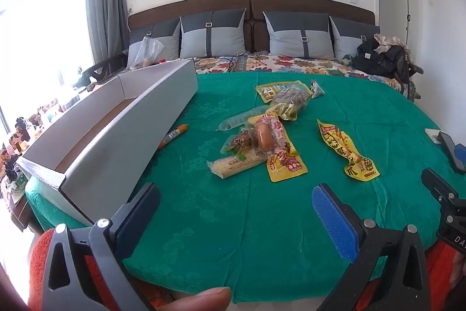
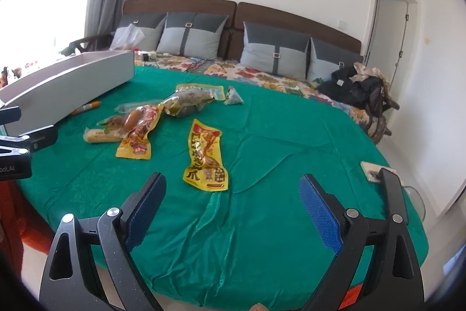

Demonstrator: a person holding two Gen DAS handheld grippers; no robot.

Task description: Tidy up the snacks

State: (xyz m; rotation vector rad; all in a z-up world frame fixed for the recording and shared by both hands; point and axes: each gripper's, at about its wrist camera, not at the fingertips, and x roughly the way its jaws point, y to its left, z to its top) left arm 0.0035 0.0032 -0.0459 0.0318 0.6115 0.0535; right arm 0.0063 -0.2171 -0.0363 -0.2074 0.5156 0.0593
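A bed covered with a green blanket holds a scatter of packaged snacks, with two handheld grippers poised over its near edge. The left gripper has its fingers spread wide apart with nothing between them, and the right gripper is likewise spread wide and empty. Only the left wrist view looks down into the long white cardboard box at the left of the bed, showing its brown floor; the right wrist view sees just its outer wall and rim. The box's long axis runs from the near left corner away toward the pillows. Only the right wrist view shows a power strip on the floral sheet behind the box. A lone yellow snack packet lies flat just ahead of the right gripper, its long axis pointing away from the camera and its red-topped end farthest. To its left sits a pile of snacks, including a second yellow packet and a cream-coloured roll lying crosswise. A thin orange sausage stick rests just beside the box's wall, angled along it. Dark bags sit at the far right of the bed.
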